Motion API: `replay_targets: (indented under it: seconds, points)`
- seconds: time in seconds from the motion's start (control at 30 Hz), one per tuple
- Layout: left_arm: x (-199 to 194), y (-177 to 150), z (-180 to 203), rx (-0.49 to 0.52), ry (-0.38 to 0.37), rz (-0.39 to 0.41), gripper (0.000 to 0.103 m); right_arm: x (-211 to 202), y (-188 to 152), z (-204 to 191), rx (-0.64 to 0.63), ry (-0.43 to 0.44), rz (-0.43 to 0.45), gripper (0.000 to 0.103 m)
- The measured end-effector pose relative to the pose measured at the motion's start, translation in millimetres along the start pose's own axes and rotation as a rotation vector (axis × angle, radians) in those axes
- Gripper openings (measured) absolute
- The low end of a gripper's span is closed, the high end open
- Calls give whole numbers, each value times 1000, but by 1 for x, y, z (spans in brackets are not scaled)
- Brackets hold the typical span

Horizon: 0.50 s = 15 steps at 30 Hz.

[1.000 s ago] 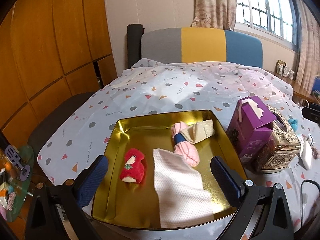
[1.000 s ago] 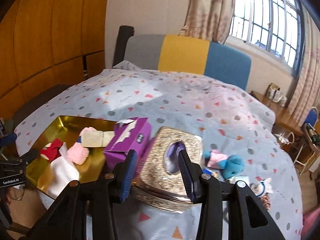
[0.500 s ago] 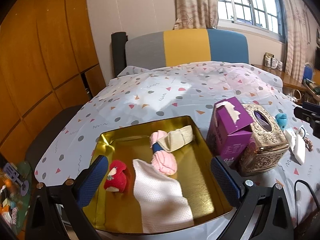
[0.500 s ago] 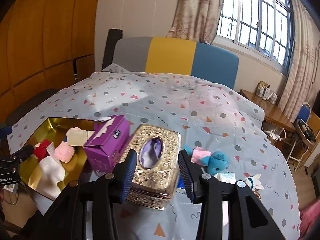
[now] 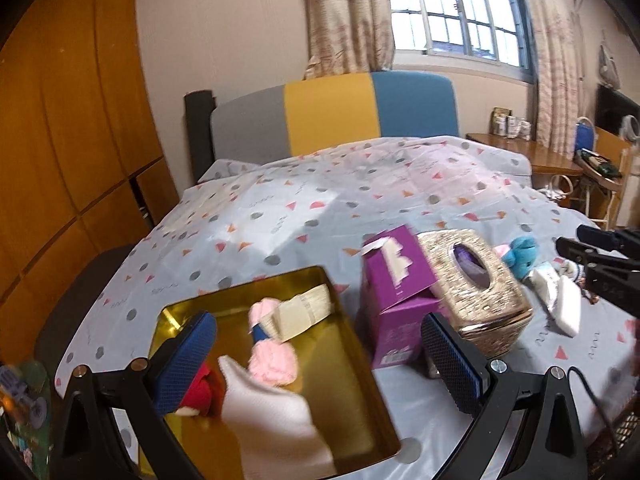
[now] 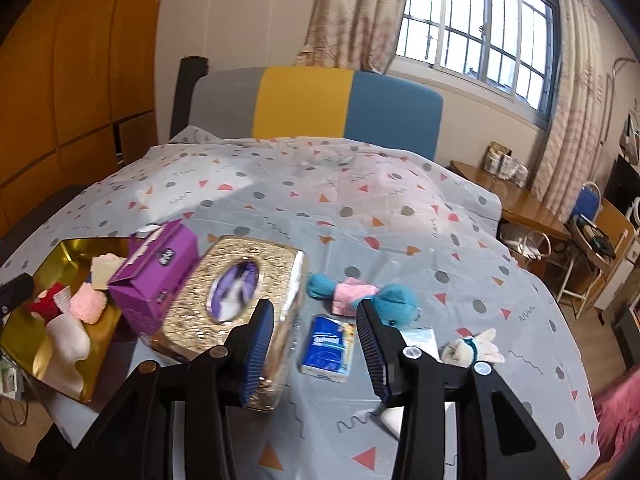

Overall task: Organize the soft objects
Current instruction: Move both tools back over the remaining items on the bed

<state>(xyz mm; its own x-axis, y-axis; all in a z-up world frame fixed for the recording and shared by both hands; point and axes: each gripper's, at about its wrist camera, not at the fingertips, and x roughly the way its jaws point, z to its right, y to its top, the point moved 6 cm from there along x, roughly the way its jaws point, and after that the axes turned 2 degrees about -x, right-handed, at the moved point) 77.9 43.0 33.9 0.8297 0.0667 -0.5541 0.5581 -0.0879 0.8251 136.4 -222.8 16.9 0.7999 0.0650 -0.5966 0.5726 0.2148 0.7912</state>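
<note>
Both views have shifted rightward since a second ago. Left gripper (image 5: pixel 320 354) wide, empty; right gripper (image 6: pixel 316 346) part-open, empty. Gold tray (image 5: pixel 360 408) holds white cloth (image 5: pixel 276 420), pink socks (image 5: pixel 272 364), red toy (image 5: pixel 198 396).

Daylight enters a barred window (image 6: pixel 476 28) with patterned curtains (image 6: pixel 352 12) — orange wood panelling (image 5: pixel 60 140) left, wooden desk (image 6: pixel 520 208) right.

CLEAR: bedspread (image 6: pixel 360 208) behind gold tissue box (image 6: pixel 236 292) | BLOCKED: purple box (image 6: pixel 160 268) touching its left | tissue pack (image 6: pixel 330 344) just right
</note>
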Motion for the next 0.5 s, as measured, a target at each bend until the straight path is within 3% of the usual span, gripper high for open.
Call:
replay_targets:
  seconds: [0.37, 0.5]
  points:
    - [-3, 25, 46, 71, -93, 33, 103, 17, -12, 46, 52, -75, -33, 43]
    - [-4, 41, 71, 105, -154, 51, 103, 34, -15, 73, 66, -150, -55, 43]
